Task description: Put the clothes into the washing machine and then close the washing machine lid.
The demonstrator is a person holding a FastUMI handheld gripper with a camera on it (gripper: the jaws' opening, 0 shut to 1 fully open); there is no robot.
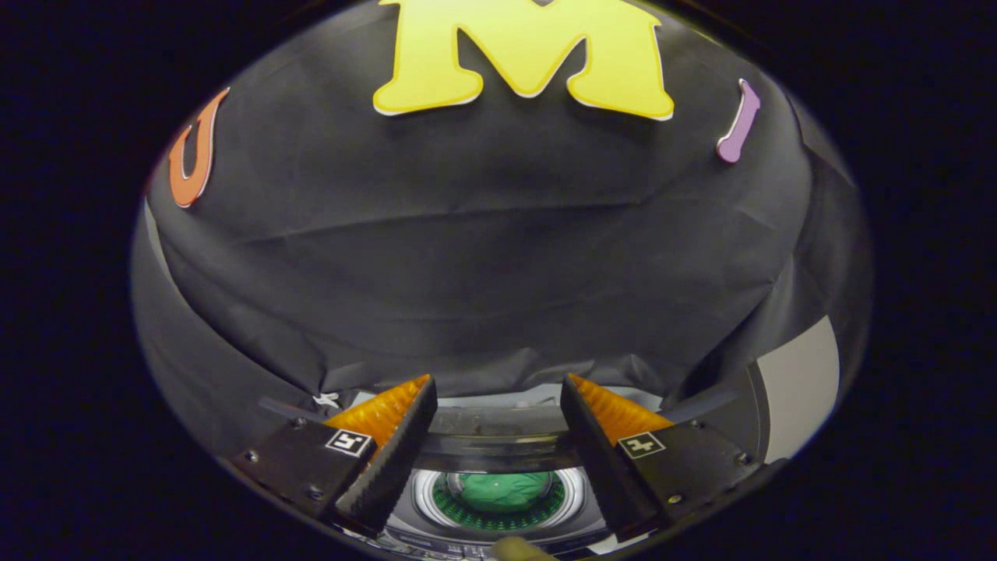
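Below your gripper (498,389), at six o'clock between its spread, empty fingers, green clothes (502,491) already lie in the washing machine (498,530) drum. Reach for the lid next (its whereabouts I cannot tell), lowering it gently.

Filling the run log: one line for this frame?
gripper: open, holding nothing | green cloth: inside washing machine drum, below between the fingers | lid: looks open, not yet closed
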